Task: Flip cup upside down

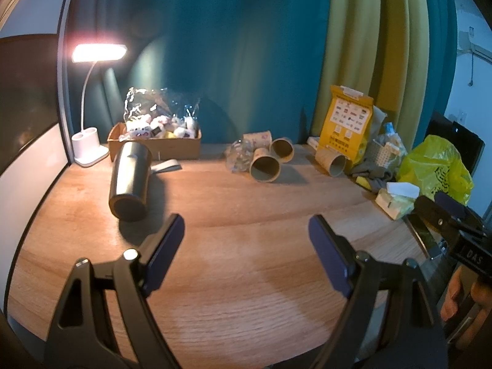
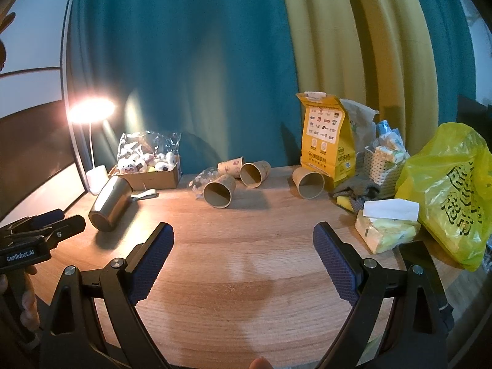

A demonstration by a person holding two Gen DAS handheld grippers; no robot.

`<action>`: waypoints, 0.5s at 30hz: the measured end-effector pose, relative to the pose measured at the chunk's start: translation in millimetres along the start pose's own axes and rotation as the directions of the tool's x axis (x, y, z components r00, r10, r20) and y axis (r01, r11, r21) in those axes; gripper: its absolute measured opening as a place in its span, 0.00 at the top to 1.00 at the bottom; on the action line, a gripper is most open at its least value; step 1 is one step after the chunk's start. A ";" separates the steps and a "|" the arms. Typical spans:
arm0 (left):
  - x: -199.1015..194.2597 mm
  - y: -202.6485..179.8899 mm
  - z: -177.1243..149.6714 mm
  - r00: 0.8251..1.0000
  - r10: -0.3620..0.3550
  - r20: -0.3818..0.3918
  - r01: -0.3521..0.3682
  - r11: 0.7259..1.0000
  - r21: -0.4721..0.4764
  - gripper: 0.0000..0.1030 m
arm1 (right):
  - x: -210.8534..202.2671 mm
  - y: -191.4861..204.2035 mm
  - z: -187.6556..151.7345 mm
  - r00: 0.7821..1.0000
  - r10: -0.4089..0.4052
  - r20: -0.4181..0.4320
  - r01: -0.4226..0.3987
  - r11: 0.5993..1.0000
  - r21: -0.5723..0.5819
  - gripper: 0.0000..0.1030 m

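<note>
A steel cup (image 1: 130, 181) lies on its side at the left of the wooden table (image 1: 246, 261), its round end towards me; it also shows in the right wrist view (image 2: 110, 203). My left gripper (image 1: 246, 230) is open and empty, just right of and nearer than the cup. My right gripper (image 2: 243, 240) is open and empty over the table's middle. The right gripper shows at the left wrist view's right edge (image 1: 446, 212); the left gripper shows at the right wrist view's left edge (image 2: 46, 227).
Several paper cups (image 2: 220, 191) lie on their sides at the back. A cardboard box of small toys (image 2: 147, 172) and a lit desk lamp (image 1: 89, 144) stand back left. A yellow paper bag (image 2: 327, 141), a basket (image 2: 384, 166), a tissue pack (image 2: 387, 230) and a yellow plastic bag (image 2: 452, 190) crowd the right.
</note>
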State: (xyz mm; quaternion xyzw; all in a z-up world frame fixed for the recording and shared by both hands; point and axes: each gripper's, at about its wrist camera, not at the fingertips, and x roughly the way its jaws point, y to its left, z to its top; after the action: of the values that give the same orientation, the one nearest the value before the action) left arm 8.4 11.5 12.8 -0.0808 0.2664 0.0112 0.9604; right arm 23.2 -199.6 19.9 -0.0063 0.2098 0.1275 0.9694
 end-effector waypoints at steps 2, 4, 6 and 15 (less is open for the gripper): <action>2.4 -1.2 -0.2 1.000 0.000 -0.003 0.000 1.000 0.001 0.18 | -0.5 -0.2 -0.6 1.000 0.001 -0.003 -0.001 1.000 0.001 0.09; 4.7 -2.2 0.6 1.000 0.001 -0.005 -0.001 1.000 0.003 0.18 | -1.4 0.1 -1.5 1.000 0.003 -0.007 -0.003 1.000 0.000 0.09; 6.0 -2.8 -0.1 1.000 0.001 -0.006 -0.001 1.000 0.003 0.18 | 2.6 -0.8 -3.3 1.000 0.003 -0.011 -0.003 1.000 -0.001 0.09; 11.7 -2.6 1.3 1.000 0.007 -0.008 -0.007 1.000 0.001 0.18 | 5.8 -2.3 -1.4 1.000 0.002 -0.012 -0.002 1.000 0.000 0.09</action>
State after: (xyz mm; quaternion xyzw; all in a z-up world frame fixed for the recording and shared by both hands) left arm 19.2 8.9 8.3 -0.0793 0.2708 0.0142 0.9593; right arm 28.2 -200.5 16.2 -0.0068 0.2158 0.1286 0.9679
